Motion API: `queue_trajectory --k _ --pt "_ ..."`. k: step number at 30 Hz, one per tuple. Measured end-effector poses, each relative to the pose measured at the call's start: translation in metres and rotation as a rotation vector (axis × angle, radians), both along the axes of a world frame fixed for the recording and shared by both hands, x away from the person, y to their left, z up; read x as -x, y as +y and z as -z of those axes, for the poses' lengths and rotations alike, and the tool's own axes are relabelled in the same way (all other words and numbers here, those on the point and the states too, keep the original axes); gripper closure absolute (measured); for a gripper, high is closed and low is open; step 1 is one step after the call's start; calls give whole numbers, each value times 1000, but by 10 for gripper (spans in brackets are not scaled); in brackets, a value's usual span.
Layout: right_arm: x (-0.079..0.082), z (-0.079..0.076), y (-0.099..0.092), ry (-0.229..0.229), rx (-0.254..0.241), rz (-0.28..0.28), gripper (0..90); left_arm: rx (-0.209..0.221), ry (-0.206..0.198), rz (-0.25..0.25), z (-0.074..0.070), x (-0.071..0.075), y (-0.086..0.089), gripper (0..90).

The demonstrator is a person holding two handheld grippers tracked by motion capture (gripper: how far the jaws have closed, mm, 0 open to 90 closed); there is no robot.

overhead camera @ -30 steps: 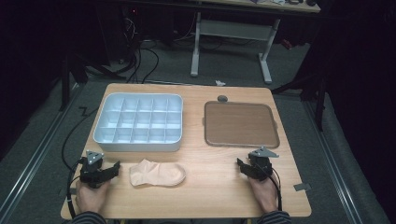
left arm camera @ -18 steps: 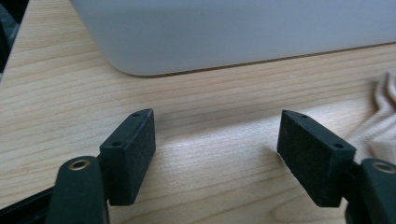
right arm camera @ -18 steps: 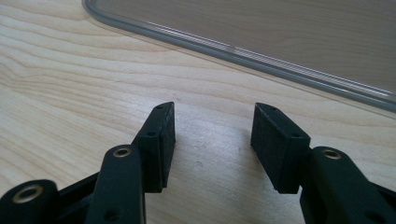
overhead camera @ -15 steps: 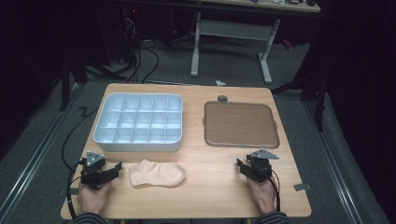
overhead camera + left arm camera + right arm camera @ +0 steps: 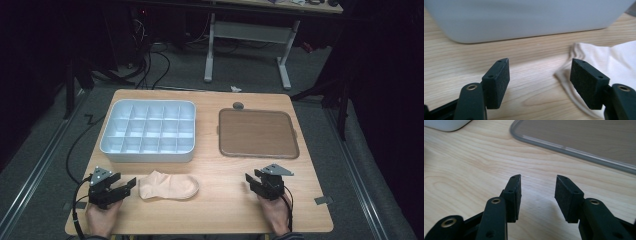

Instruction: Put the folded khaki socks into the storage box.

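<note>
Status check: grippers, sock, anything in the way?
Left gripper and right gripper both open, jaws just closing in, nothing between them. Sock flat on table, beside left gripper. Nothing in the way.

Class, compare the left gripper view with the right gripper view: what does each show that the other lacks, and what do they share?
Left gripper view: the pale sock beside its tongs and the white organiser box's long wall. Right gripper view: the brown tray with its grey rim, ahead of its tongs. Both: the wooden table, open black jaws with nothing between them, and that white box.
</note>
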State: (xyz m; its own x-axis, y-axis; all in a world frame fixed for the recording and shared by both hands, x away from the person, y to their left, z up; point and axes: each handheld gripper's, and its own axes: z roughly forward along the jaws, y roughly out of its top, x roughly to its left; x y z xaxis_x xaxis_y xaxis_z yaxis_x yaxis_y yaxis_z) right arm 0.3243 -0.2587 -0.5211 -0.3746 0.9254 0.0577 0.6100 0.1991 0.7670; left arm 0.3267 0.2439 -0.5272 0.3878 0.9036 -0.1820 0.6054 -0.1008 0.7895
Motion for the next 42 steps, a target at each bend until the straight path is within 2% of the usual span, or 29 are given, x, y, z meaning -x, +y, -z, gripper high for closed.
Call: queue_trajectory --k 5,11,16,21,23,25,28,31,42 --pt "4 1 13 14 -20 -34 573 19 15 56 -8 2 -12 331" --pt "7 -1 29 16 -46 -82 579 9 35 81 -8 0 -21 342" --pt "8 -1 43 18 -57 -126 580 20 48 89 -6 -2 -29 347" --pt "10 -3 61 14 -61 -177 580 -18 60 89 -3 -4 -36 360" --pt "11 -4 68 11 -65 -195 580 -20 61 90 -2 -4 -38 365" --pt "11 -5 80 0 -45 -226 588 -24 61 92 -1 -4 -38 369" --pt "11 -6 89 -2 -39 -253 589 -28 64 92 -1 -4 -39 369" --pt "10 -5 103 3 -46 -295 588 -27 62 90 -1 -4 -39 372" --pt "4 -13 128 3 -94 -355 566 -49 78 93 2 -5 -43 395"
